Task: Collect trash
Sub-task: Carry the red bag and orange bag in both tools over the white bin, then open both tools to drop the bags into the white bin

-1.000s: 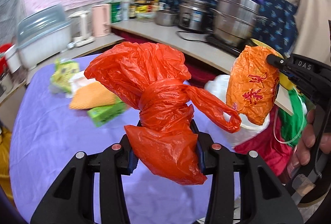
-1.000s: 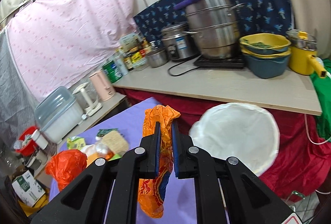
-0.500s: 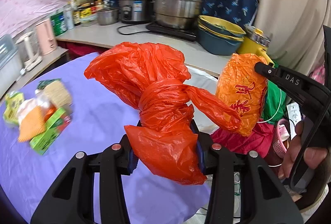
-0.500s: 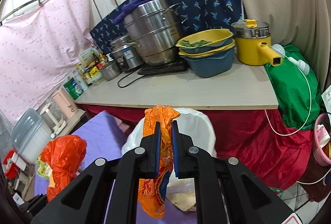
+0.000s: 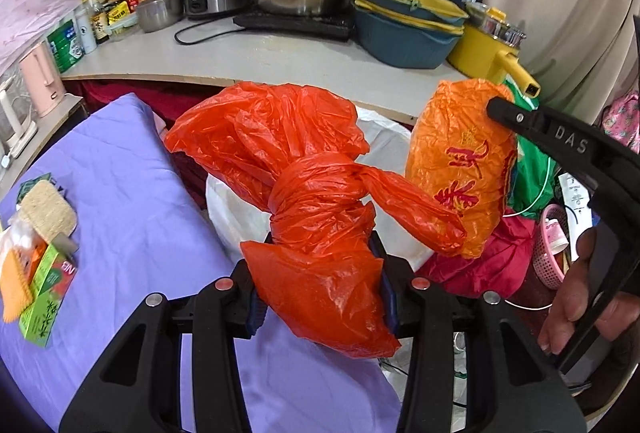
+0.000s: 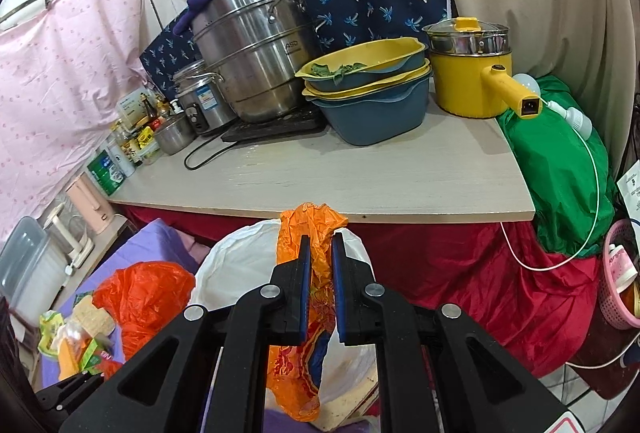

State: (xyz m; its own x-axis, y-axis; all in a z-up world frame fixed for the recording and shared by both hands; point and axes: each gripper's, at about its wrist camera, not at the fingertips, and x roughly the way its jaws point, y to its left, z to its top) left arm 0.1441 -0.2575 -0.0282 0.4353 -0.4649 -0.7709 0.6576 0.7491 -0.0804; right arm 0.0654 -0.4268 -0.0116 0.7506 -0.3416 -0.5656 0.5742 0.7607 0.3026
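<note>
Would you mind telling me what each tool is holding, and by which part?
Left tool: knotted red bag, gripped just below its knot. Right tool: orange printed bag, pinched near its top.

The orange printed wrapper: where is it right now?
The orange printed wrapper is pinched in the right gripper, held above the white-lined bin, in front of the counter edge.

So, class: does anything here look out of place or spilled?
Nothing spilled. The odd ones: a sponge and green box lie loose on the purple cloth, uncollected, not yet in the white bin bag.
</note>
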